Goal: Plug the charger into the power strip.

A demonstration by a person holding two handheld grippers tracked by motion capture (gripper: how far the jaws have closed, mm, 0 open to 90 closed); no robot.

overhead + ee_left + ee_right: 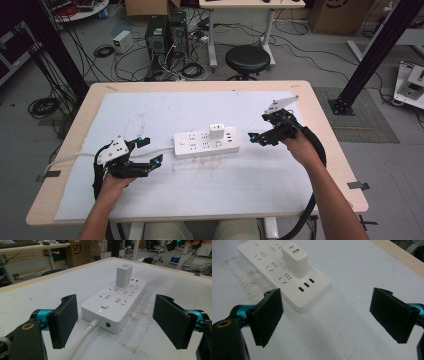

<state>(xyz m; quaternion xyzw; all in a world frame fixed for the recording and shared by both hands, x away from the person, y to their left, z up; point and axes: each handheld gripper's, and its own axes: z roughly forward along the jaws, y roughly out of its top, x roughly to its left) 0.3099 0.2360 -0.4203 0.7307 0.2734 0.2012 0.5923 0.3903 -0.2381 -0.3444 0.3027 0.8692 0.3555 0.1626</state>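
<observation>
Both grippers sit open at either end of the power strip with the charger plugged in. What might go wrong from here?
1. The white charger stands seated in the power strip; pulled by the right gripper, it may lift the whole strip unless the left gripper pins it.
2. The strip's cable runs out between the left jaws, so closing there could catch the cable rather than the body.
3. The charger's smooth sides might slip from the pads.
</observation>
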